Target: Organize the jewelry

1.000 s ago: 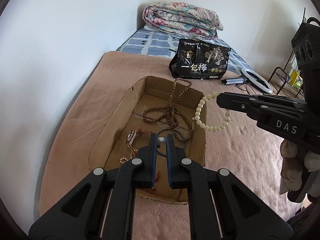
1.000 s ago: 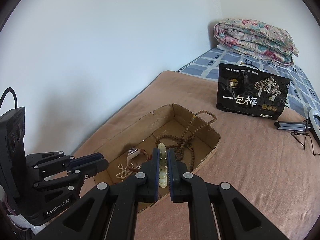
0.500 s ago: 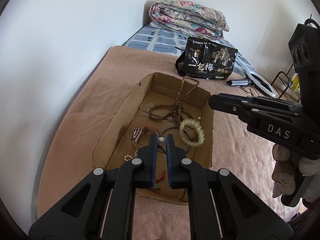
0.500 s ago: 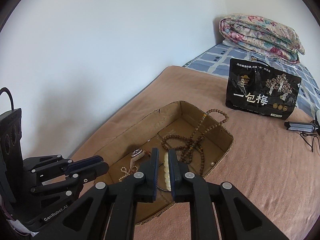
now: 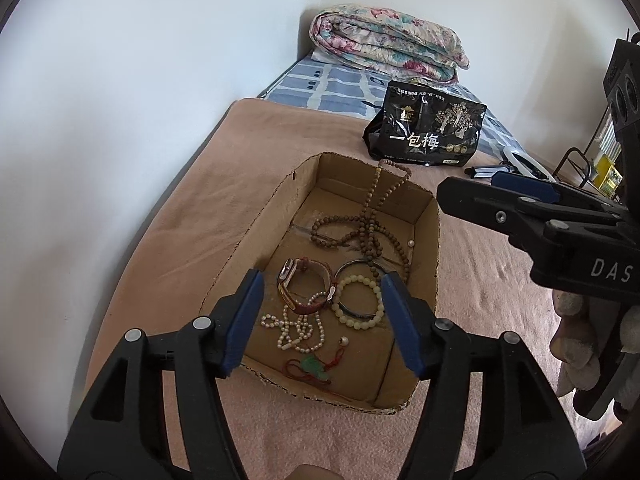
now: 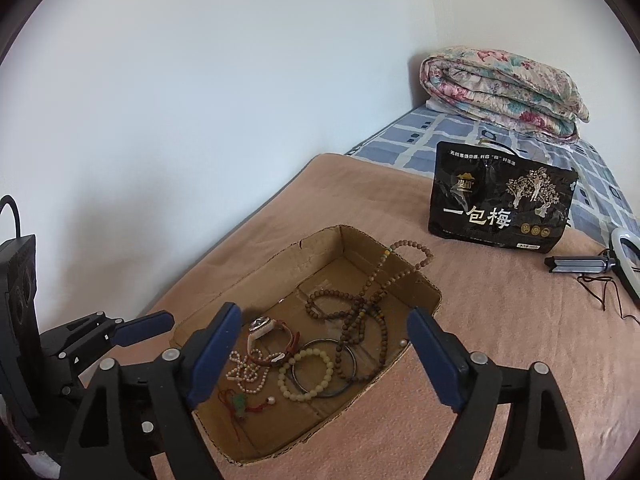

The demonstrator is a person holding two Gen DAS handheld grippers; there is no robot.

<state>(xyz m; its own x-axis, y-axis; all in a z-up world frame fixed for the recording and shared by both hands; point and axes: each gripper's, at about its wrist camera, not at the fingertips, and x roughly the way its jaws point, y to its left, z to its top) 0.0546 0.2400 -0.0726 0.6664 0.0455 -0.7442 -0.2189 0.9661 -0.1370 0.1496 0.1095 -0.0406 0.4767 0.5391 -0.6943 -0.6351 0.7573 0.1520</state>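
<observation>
1. The left tool [image 5: 322,320] hovers over the near end of the cardboard box [image 5: 256,224], its jaws opening with nothing gripped between them; the jewelry lies below, untouched
2. The right tool [image 6: 324,356] hangs over the same box from the other side, its jaws also opening and wide apart, clear of everything; a gloved hand [image 5: 576,344] carries it
3. Directly under both tools lies a pale bead bracelet [image 5: 358,302], resting on the box floor and overlapping a dark bangle [image 5: 352,266]
4. Just beside it sits a wristwatch [image 5: 300,286] with a reddish-brown strap, and nearer the front a white pearl strand [image 5: 294,330] in a loose heap
5. At the near wall lies a green pendant [image 5: 314,368] on red cord, with a small loose bead [image 5: 343,341] close by
6. Toward the far end a brown bead necklace [image 5: 372,220] is coiled, one loop draped over the rim
7. The box rests on a tan blanket [image 5: 224,184] spread over the bed; beyond it stand a black snack bag [image 5: 428,130] and a folded floral quilt [image 5: 384,44]
</observation>
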